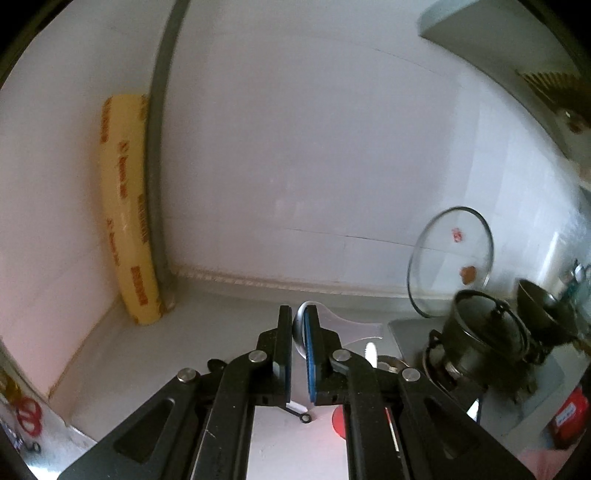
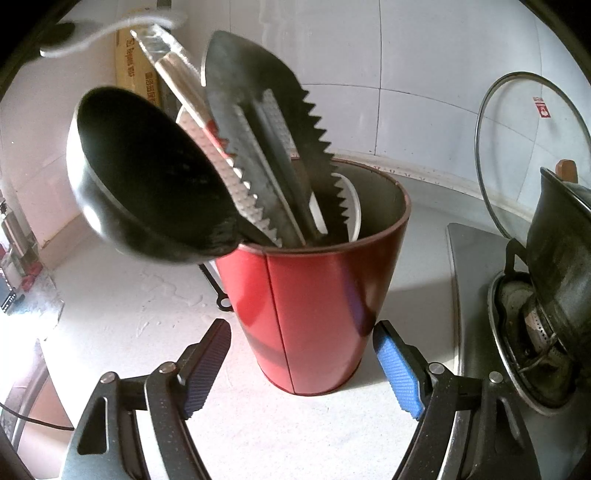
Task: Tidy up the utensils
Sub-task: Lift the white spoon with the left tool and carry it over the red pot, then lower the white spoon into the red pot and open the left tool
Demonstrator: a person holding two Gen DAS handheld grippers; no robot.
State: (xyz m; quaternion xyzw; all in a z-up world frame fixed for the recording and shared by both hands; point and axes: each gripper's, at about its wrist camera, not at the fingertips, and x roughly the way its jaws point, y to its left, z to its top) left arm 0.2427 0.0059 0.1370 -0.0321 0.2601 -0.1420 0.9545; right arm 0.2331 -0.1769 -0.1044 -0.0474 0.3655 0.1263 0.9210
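A red container (image 2: 314,288) stands on the white counter. It holds a black ladle (image 2: 147,173) bowl up, a grey serrated spatula (image 2: 266,129), a clear-handled tool (image 2: 166,55) and a white utensil (image 2: 351,206). My right gripper (image 2: 301,326) straddles the container's lower wall, its blue pads against both sides. My left gripper (image 1: 298,314) hangs above the counter facing the tiled wall. It is shut on a pale translucent utensil (image 1: 351,326) with a silvery rounded end, which sticks out to the right. A blurred pale strip (image 2: 110,27) crosses the top left of the right wrist view.
A glass lid (image 2: 532,147) leans on the wall beside a black pot (image 2: 561,229) on the stove burner at right. A yellow roll (image 1: 125,221) stands in the corner. A black looped handle (image 2: 223,302) lies on the counter behind the container.
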